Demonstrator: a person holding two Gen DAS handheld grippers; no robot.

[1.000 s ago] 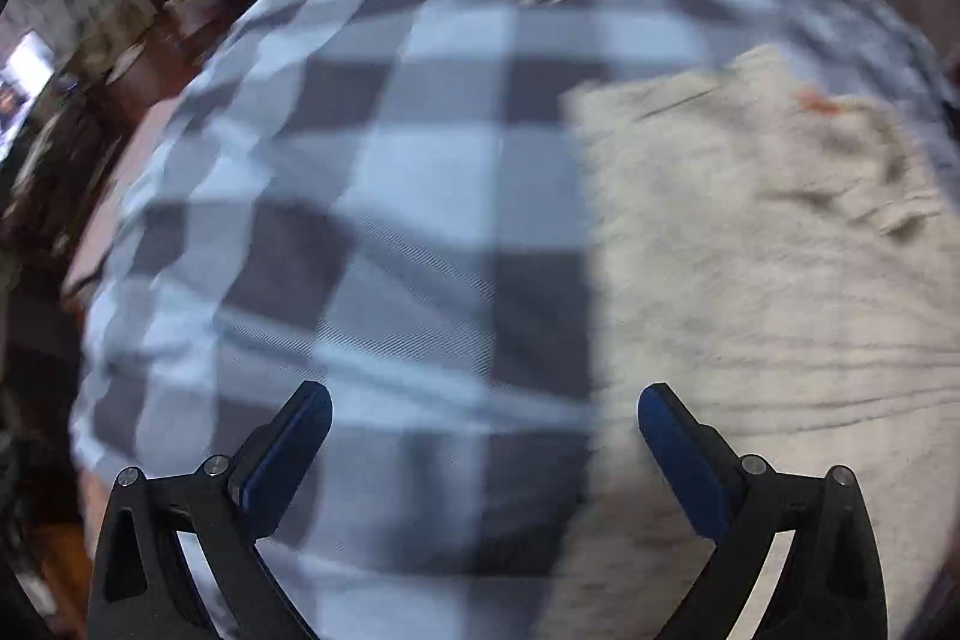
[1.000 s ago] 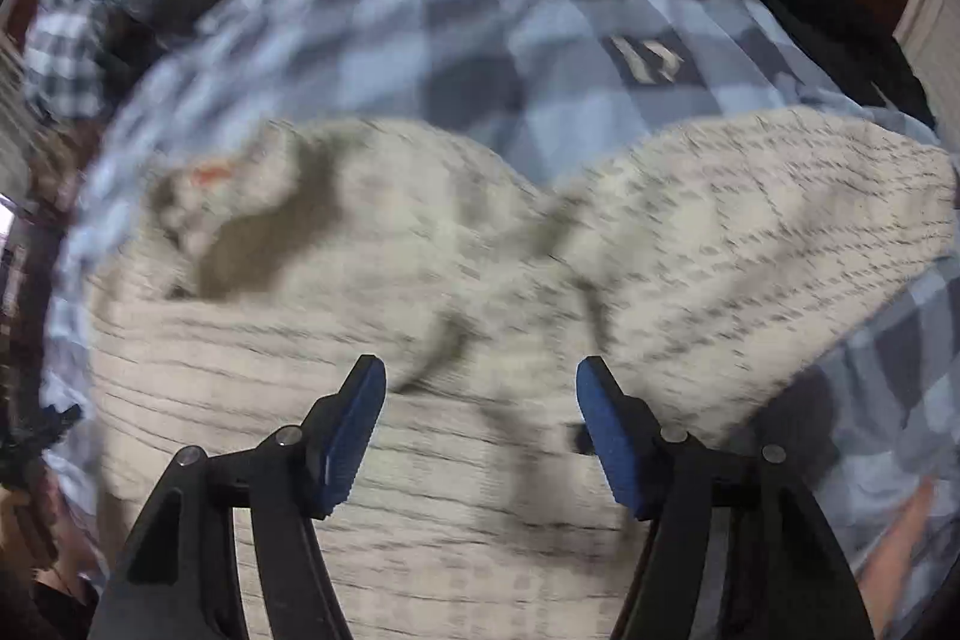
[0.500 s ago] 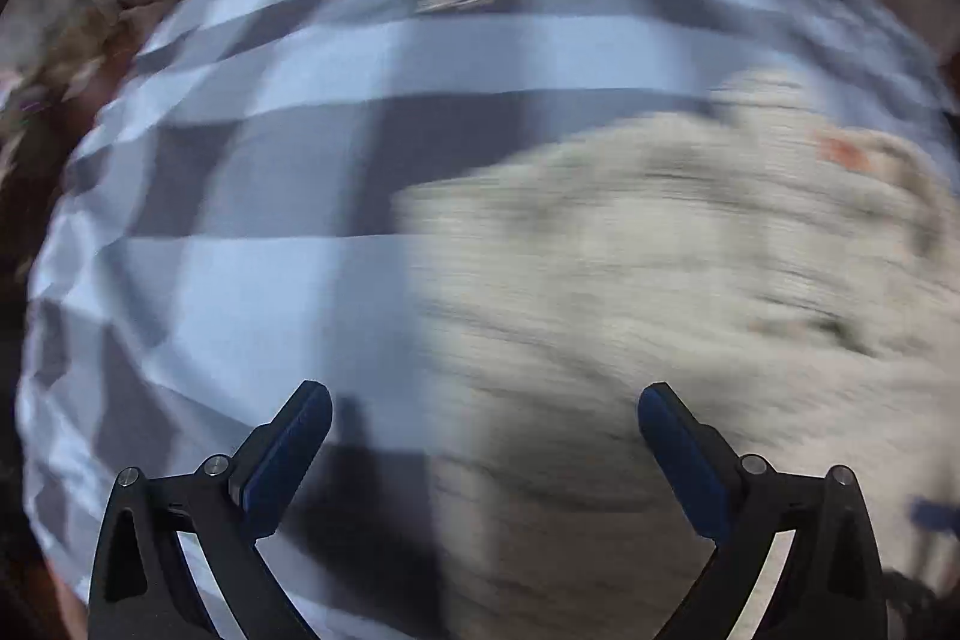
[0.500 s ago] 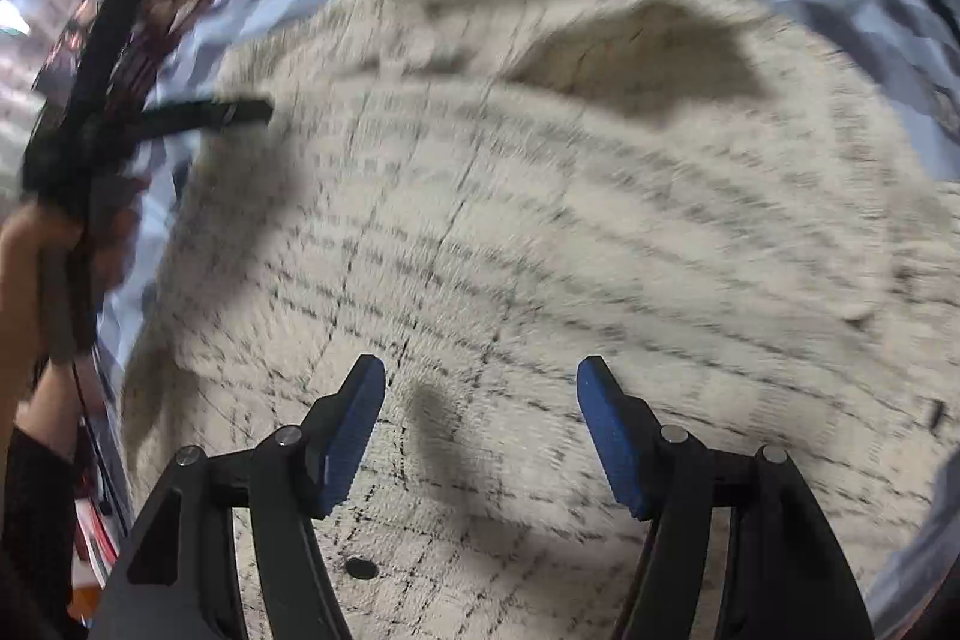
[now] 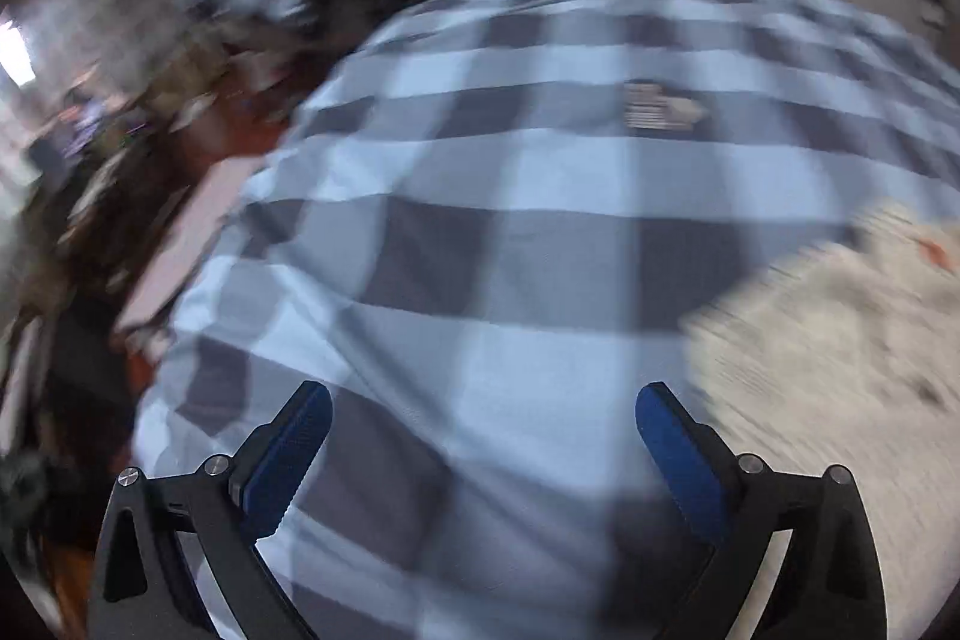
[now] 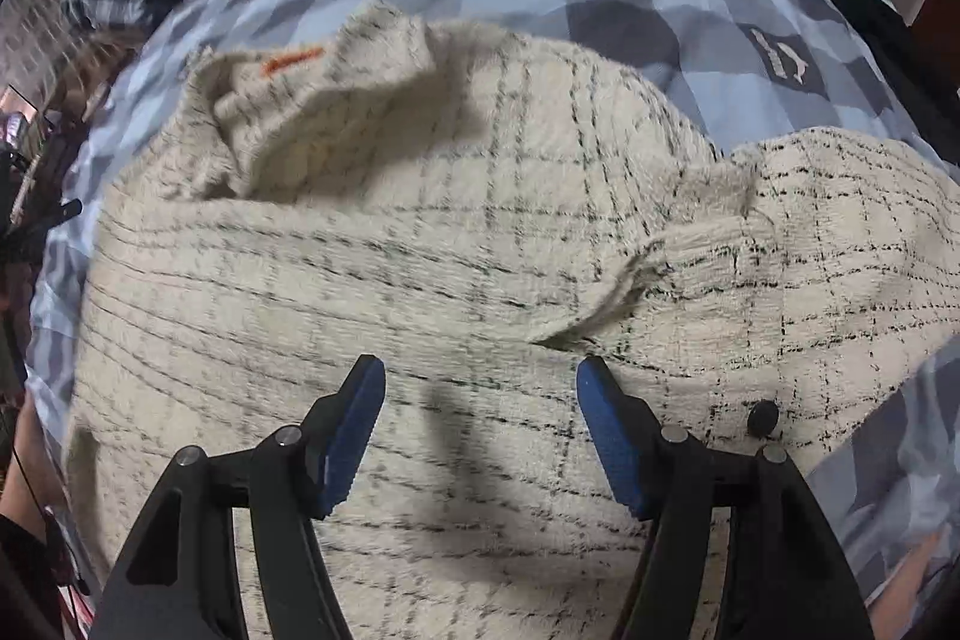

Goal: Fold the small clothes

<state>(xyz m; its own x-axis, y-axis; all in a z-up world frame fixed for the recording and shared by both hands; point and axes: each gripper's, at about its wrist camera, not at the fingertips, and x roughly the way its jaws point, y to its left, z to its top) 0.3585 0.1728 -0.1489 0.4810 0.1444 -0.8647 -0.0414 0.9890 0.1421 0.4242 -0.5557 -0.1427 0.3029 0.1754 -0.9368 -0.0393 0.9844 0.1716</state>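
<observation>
Checked blue bedding (image 5: 480,232) fills my left wrist view, badly blurred. My left gripper (image 5: 480,451) hangs over bare cover, jaws spread wide and empty; the cream sweater (image 5: 840,340) lies off to its right.

On the right wrist view, that sweater (image 6: 420,250) is spread across the bed, collar away from me. My right gripper (image 6: 480,430) hovers above its body, jaws apart, gripping nothing. I judge folding has barely begun; next I need an edge or sleeve pinched.
</observation>
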